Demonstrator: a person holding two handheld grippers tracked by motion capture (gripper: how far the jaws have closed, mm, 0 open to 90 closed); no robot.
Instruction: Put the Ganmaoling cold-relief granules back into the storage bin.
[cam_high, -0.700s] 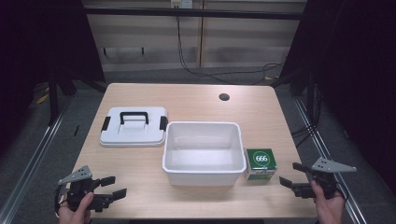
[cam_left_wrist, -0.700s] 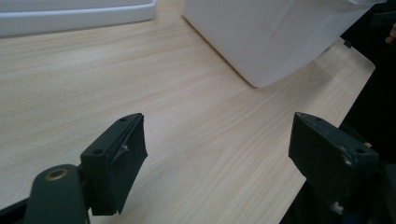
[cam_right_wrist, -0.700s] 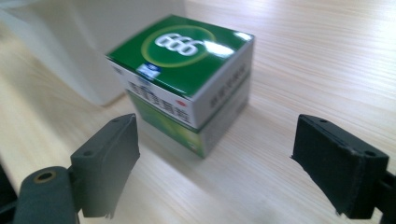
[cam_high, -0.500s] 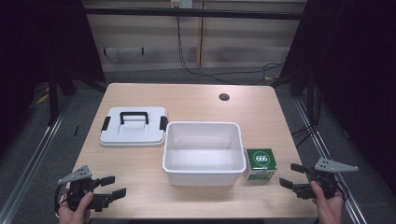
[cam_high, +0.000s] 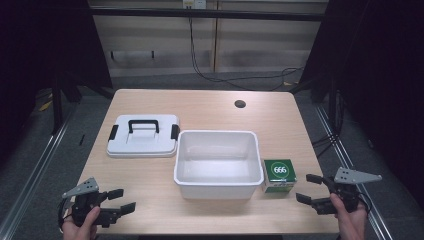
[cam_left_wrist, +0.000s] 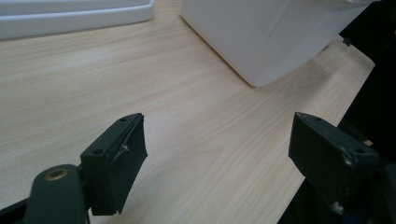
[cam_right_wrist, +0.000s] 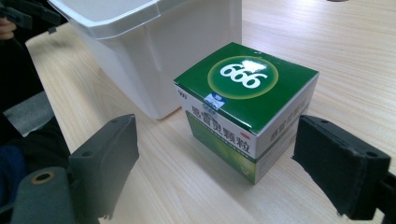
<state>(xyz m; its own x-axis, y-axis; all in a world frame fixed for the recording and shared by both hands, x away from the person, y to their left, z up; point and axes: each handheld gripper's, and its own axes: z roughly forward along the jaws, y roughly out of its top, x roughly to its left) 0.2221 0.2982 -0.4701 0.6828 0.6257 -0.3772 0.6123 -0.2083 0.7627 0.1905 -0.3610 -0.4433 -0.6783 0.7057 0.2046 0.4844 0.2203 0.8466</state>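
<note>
Green box (cam_high: 279, 174): on the table (cam_high: 210, 112), touching the white tub's (cam_high: 218, 164) 3 o'clock side.
Lid (cam_high: 143, 135): flat at the tub's 10 o'clock, black handle up.
Right tongs (cam_high: 312, 190): apart, empty, at the box's 4 o'clock.
Left tongs (cam_high: 120, 201): apart, empty, at the table's 7 o'clock corner.
Hole (cam_high: 240, 104): toward 12 o'clock.

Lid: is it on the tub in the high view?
No, the lid lies flat on the table to the left of the open, empty tub.
</note>
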